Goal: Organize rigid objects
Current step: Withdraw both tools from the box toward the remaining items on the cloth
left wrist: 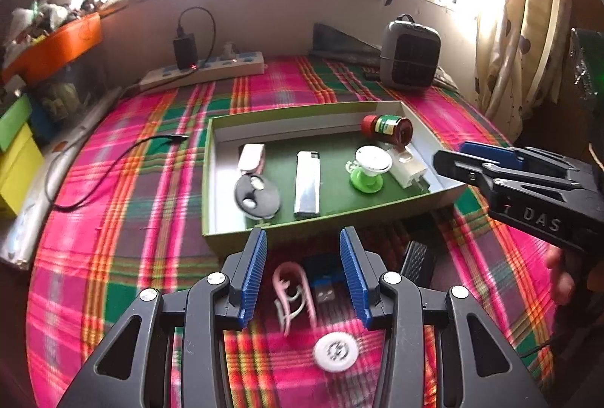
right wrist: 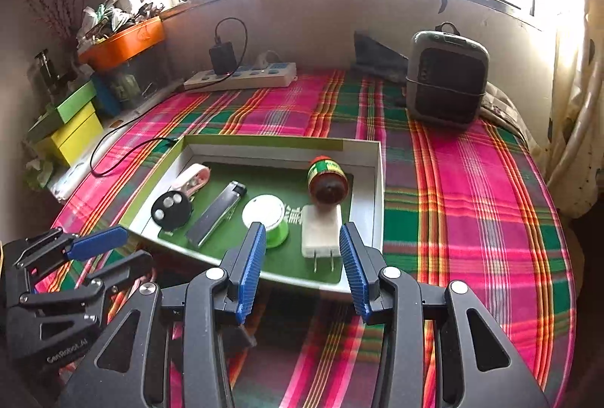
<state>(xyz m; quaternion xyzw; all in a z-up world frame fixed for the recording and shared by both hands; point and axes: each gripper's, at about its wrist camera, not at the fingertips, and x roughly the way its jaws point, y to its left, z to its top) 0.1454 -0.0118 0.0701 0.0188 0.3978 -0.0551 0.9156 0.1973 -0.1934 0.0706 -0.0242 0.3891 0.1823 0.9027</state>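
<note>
A shallow green box (left wrist: 241, 238) (right wrist: 264, 140) on the plaid cloth holds a pink clip (left wrist: 252, 156), a black key fob (left wrist: 256, 196) (right wrist: 171, 208), a silver lighter (left wrist: 307, 185) (right wrist: 217, 213), a green-and-white suction cup (left wrist: 372, 166) (right wrist: 266, 215), a white plug adapter (left wrist: 409, 168) (right wrist: 321, 230) and a brown jar on its side (left wrist: 389, 129) (right wrist: 327, 179). My left gripper (left wrist: 304, 272) is open and empty above a pink hair claw (left wrist: 292, 294), a dark blue item (left wrist: 324, 285) and a white disc (left wrist: 335, 351). My right gripper (right wrist: 302, 272) is open and empty, just in front of the adapter; it also shows in the left wrist view (left wrist: 472, 158).
A black ridged object (left wrist: 417, 262) lies right of the left fingers. A power strip (left wrist: 204, 70) with a charger, a grey heater (left wrist: 409, 54) and a black cable (left wrist: 98, 177) sit farther back. Coloured boxes (right wrist: 71, 128) stand at the left.
</note>
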